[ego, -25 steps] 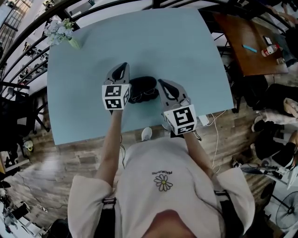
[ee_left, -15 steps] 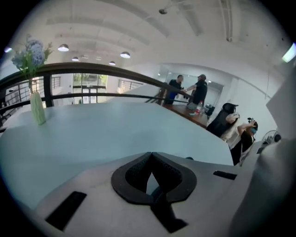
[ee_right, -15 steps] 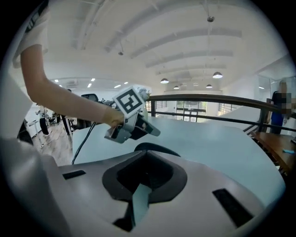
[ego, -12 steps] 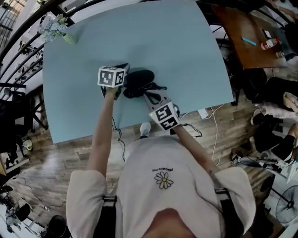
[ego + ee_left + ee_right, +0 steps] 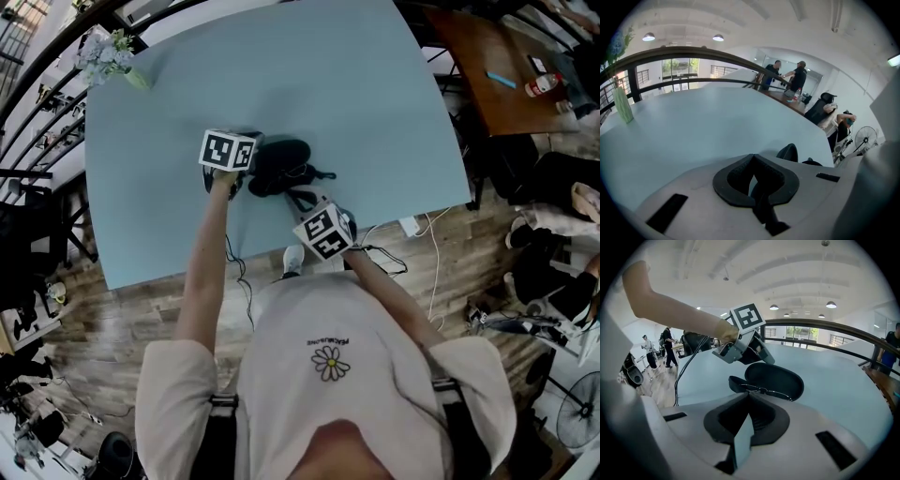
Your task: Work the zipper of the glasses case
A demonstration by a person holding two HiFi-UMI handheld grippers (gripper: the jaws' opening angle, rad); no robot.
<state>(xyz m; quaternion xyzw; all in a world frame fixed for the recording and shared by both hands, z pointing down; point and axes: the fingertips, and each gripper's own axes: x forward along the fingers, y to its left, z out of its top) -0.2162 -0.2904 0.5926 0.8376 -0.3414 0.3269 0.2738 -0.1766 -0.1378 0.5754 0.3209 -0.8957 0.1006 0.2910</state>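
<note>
We hold two grippers at one table (image 5: 356, 84). One case (image 5: 774, 378) lies open on it between them, with one pair of glasses (image 5: 761, 391) inside. Our left gripper (image 5: 752, 156) is closed and empty, just beside the case. Our right gripper (image 5: 749, 396) is closed and empty too, near its front. One vase (image 5: 111, 58) stands at the far corner.

The glasses case (image 5: 281, 161) lies open on the table (image 5: 375, 103), close to the person's edge (about midway along it). The glasses (image 5: 761, 391) lie in its lower half, with the lid up behind them. The left gripper (image 5: 753, 156) is just left of the case, and the right gripper (image 5: 749, 395) is before it, toward the right. A vase (image 5: 111, 61) stands at the table's far left corner. Another table (image 5: 487, 108) stands off to the right.
</note>
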